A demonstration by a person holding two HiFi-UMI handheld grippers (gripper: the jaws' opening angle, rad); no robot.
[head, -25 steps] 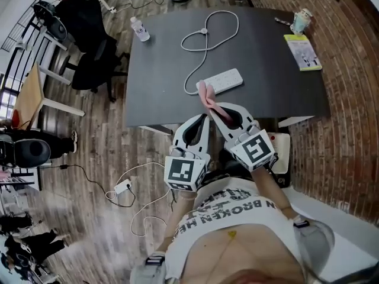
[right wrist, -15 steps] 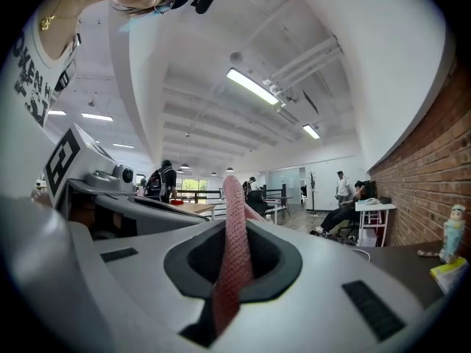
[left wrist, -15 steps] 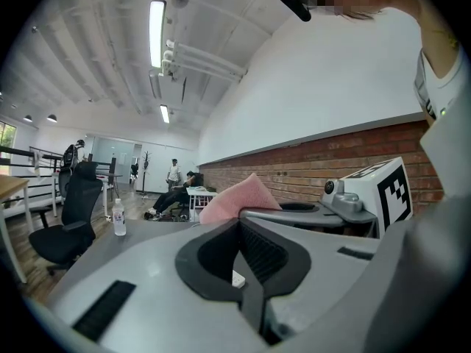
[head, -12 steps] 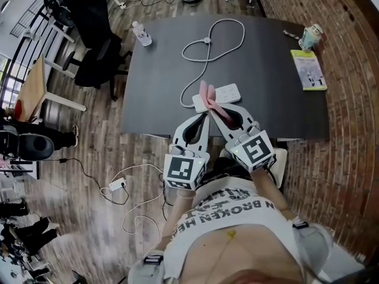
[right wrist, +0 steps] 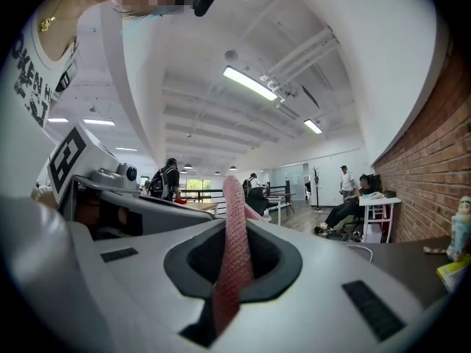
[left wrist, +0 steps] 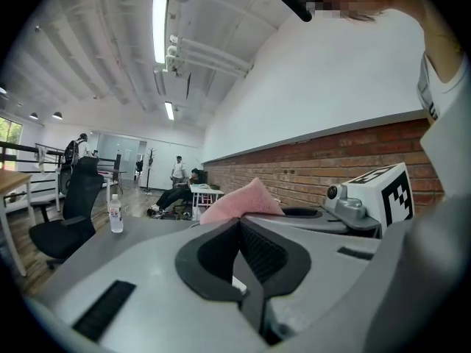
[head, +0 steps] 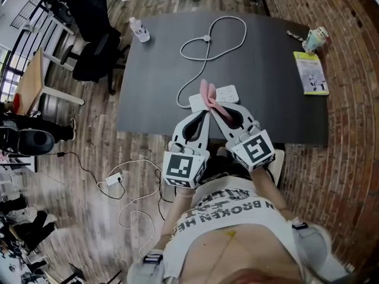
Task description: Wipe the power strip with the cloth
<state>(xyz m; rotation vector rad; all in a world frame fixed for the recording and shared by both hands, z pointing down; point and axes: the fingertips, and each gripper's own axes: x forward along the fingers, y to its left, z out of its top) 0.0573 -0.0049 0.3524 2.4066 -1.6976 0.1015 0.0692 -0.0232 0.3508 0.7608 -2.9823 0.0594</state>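
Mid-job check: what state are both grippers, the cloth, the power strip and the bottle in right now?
left hand-held gripper: shut, nothing between its jaws.
right hand-held gripper: shut on the cloth.
cloth: pinched, sticking out past the jaws.
power strip: flat on the table, cord attached.
bottle: upright.
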